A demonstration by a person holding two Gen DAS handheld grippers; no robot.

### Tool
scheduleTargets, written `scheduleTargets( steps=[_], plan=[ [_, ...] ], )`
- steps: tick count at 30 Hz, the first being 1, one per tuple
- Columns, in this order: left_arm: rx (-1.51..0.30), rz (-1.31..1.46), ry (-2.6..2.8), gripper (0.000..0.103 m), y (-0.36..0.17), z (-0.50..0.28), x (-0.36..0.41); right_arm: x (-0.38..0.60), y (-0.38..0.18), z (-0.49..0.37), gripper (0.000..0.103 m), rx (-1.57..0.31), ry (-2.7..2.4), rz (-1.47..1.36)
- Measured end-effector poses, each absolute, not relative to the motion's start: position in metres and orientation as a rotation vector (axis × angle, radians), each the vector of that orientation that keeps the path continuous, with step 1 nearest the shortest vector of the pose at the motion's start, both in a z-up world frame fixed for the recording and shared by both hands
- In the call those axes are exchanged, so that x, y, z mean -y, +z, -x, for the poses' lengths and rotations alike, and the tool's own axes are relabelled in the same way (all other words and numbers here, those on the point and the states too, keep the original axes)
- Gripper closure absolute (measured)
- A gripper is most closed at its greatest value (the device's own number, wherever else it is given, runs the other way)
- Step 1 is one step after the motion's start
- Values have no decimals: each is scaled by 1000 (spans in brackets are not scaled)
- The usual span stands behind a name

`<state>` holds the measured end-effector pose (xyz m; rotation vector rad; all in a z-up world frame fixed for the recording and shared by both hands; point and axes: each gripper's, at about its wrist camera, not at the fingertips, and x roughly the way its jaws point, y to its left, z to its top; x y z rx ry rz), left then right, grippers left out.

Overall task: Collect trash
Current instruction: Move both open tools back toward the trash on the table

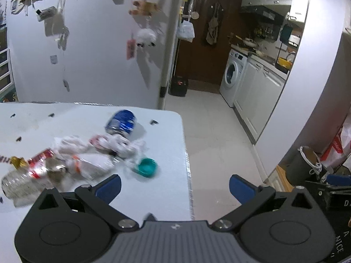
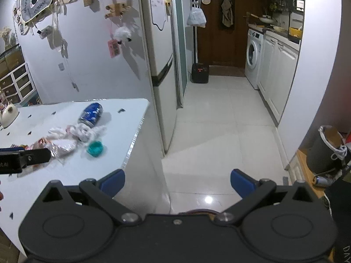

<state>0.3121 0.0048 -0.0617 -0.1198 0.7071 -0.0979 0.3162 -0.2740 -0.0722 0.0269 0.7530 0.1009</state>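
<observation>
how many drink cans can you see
2. A crushed blue can lies on the white table behind the crumpled paper pile. Another can lies on the wooden floor by the dark bin. The trash pile may hide more.

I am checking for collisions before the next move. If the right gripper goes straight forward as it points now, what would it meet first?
Probably nothing close: the right gripper is open, past the table edge, aimed over bare floor tiles. The teal cap lies left of that line.

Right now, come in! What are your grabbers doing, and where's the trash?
Left gripper open, empty. Right gripper open, empty. Blue can, crumpled tissue, teal cap, plastic bottle on white table. Nothing blocking.
</observation>
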Motion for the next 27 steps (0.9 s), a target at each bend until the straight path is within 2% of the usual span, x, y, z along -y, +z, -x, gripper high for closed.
scheduleTargets(
  steps=[16,27],
  plan=[
    [-670,83,-83,0,-56,-338,-174,98,-73,-354,0,-730,122,-17],
    [-740,70,-80,0,-94,-378,-266,25,-84,-400,0,-732,149,16]
  ],
)
